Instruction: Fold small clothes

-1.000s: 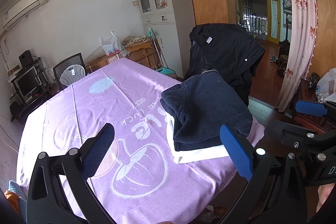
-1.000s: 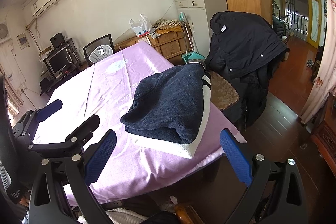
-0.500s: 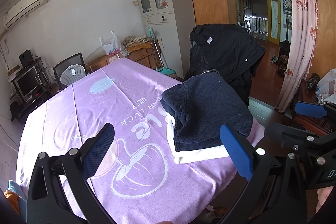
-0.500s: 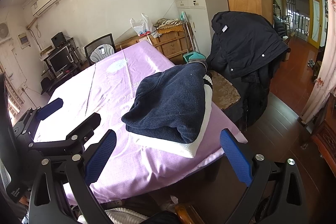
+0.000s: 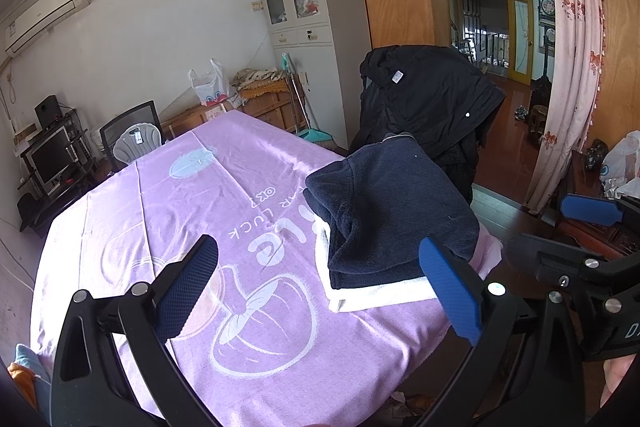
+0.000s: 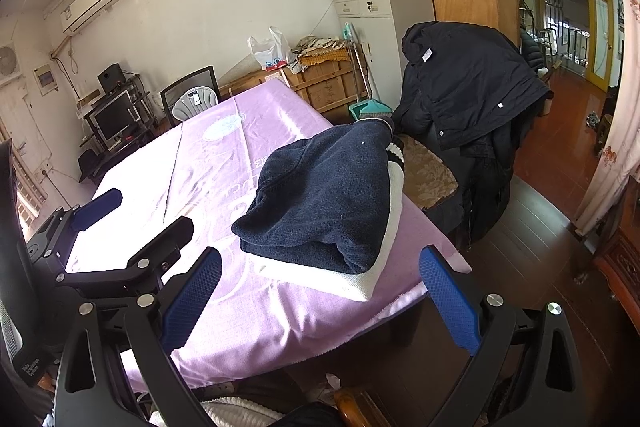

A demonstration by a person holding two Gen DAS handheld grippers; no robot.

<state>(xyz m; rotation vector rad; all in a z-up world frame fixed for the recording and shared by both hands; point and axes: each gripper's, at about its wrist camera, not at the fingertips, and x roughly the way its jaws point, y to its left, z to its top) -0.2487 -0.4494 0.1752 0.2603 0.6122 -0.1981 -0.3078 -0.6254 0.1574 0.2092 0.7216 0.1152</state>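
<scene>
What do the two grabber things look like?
Both look alike. The left gripper and the right gripper each have two black frame arms with silver bolts, ending in flat blue pads with a bumpy mesh texture. White lettering marks the black bodies, too cut off to read.

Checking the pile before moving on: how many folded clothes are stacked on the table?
2. A dark blue garment lies on top; a white one sits under it, only its edges showing. Both rest at the table's near right corner. More could be hidden between them.

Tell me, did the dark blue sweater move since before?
No. The dark blue sweater lies on the white garment, at the same spot beside the lettering on the purple cloth, as before.
</scene>
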